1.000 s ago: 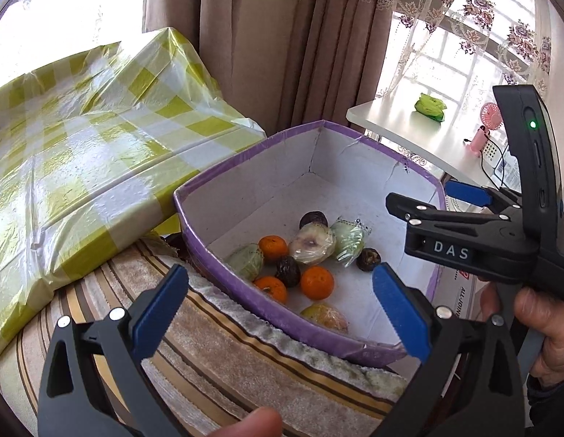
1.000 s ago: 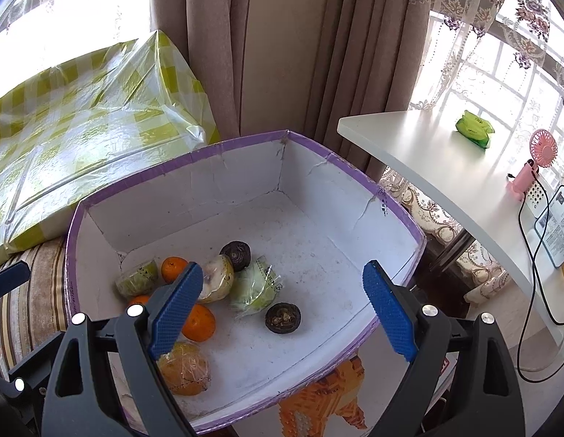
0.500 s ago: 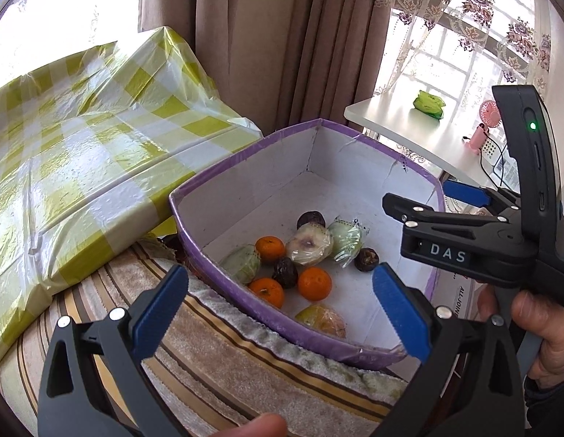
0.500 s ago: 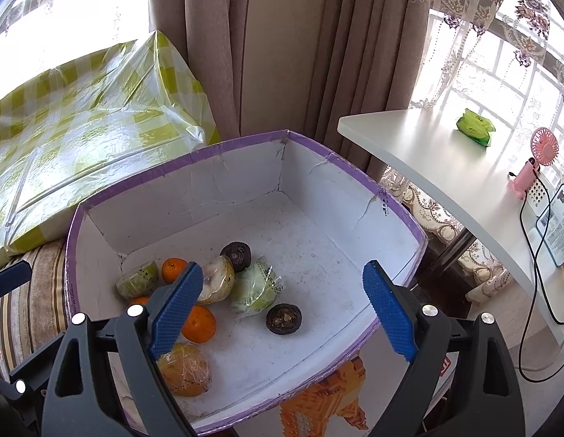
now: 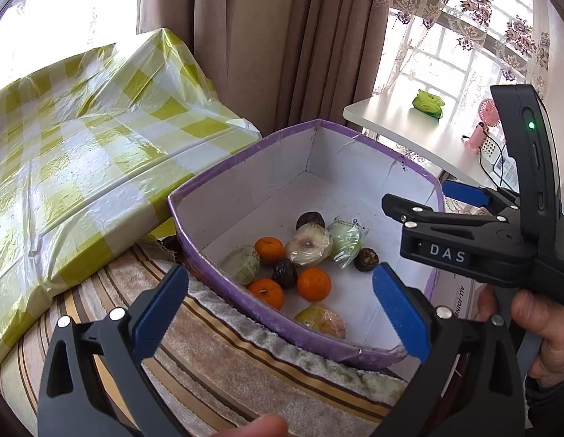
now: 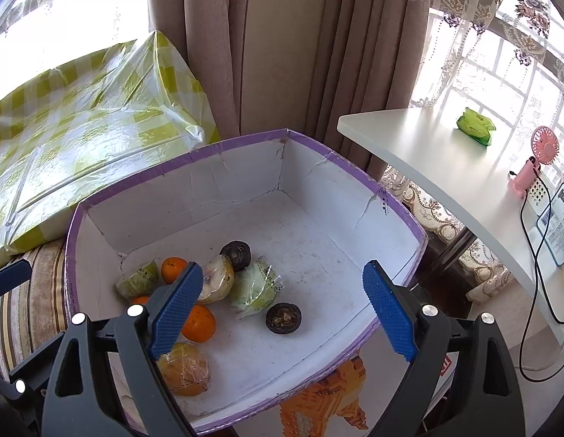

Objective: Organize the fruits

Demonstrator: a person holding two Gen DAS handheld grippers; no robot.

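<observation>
A white box with a purple rim [image 5: 242,160] [image 6: 180,164] holds several fruits: oranges [image 5: 313,284] [image 6: 198,323], plastic-wrapped green and pale fruits [image 5: 344,236] [image 6: 255,288], a wrapped yellow fruit [image 6: 183,368] and dark round fruits [image 5: 365,259] [image 6: 283,318]. My left gripper [image 5: 280,302] is open and empty, above the box's near edge. My right gripper [image 6: 282,302] is open and empty, held over the box; its body also shows in the left wrist view [image 5: 464,244].
The box sits on a striped towel [image 5: 223,360]. A yellow-checked plastic-covered surface [image 5: 81,138] lies to the left. A white table [image 6: 446,167] to the right carries a green packet [image 6: 475,126], a pink fan [image 6: 537,160] and cables. Curtains hang behind.
Both grippers stay open. The left view has shifted slightly, bringing the box a little more central. The fruits have not moved.
</observation>
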